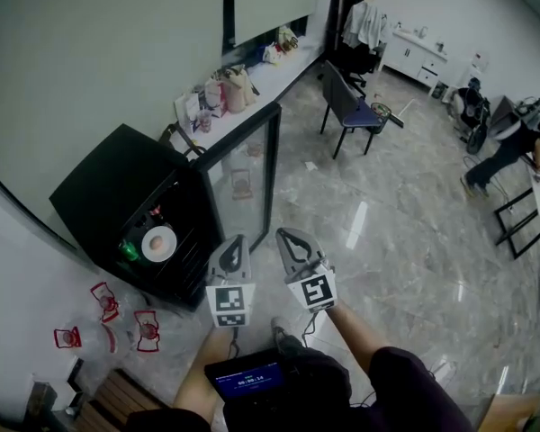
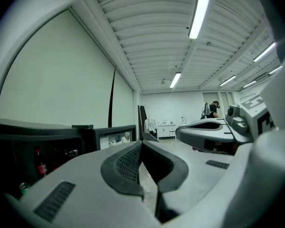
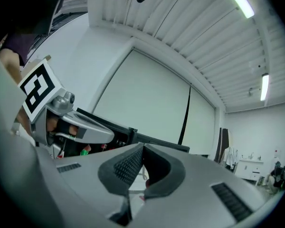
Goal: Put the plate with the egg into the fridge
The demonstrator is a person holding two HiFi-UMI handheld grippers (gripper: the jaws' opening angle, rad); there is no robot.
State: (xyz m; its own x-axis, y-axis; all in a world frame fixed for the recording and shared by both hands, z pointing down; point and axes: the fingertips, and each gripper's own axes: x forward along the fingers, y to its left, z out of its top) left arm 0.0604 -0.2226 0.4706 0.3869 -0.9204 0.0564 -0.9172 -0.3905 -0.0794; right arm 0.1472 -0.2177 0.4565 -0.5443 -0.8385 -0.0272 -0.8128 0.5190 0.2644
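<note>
While I hold both claws side by side, left gripper (image 1: 237, 239) pinched shut on nothing, right gripper (image 1: 286, 235) likewise closed, empty, plate (image 1: 148, 248) with egg (image 1: 160, 239) resting inside the fridge (image 1: 108, 187) to their left, glass door (image 1: 252, 165) open.

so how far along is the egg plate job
Done: the plate with the egg sits on a shelf inside the fridge. In hand: nothing. The left claw and right claw are both shut and empty, held level in front of the fridge. Left: little, by the look of it. The glass door stands open, so closing it may be the last step.
</note>
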